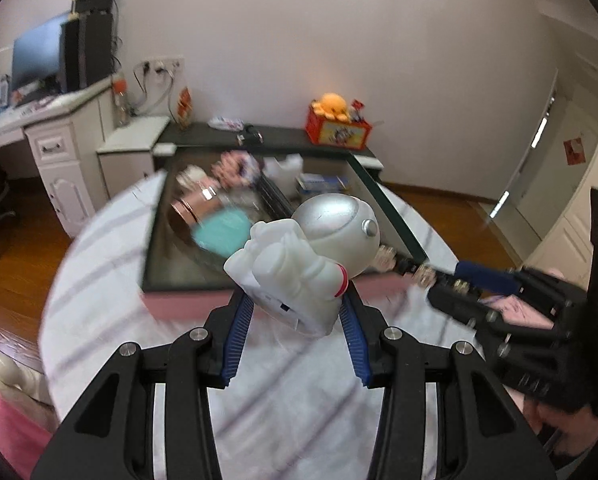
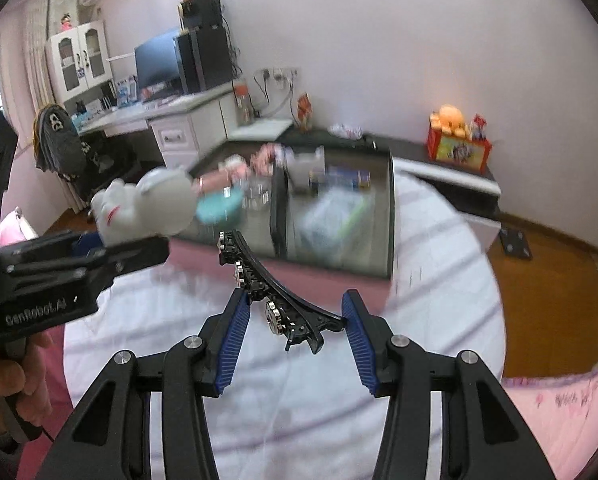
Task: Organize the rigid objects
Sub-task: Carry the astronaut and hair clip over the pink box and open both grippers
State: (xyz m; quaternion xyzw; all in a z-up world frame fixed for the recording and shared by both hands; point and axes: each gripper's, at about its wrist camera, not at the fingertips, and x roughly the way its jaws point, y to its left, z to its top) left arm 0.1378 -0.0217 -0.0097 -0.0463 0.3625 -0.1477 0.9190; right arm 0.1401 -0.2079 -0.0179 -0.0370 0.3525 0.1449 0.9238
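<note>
My left gripper (image 1: 297, 312) is shut on a white and silver astronaut figure (image 1: 307, 256) and holds it in the air before a dark divided organizer box (image 1: 395, 216). The figure also shows in the right wrist view (image 2: 147, 208), at the left. My right gripper (image 2: 295, 320) is shut on a black jewelled hair clip (image 2: 275, 300), which points toward the box (image 2: 389, 216). In the left wrist view the right gripper (image 1: 451, 280) holds the clip (image 1: 415, 268) at the box's near right corner.
The box sits on a striped white sheet (image 1: 111, 280) on a pink bed. It holds a teal dish (image 1: 223, 232), a copper ring, clear jars and packets. A white desk (image 1: 55, 148) stands left; a red toy box (image 1: 337, 128) stands on a dark bench behind.
</note>
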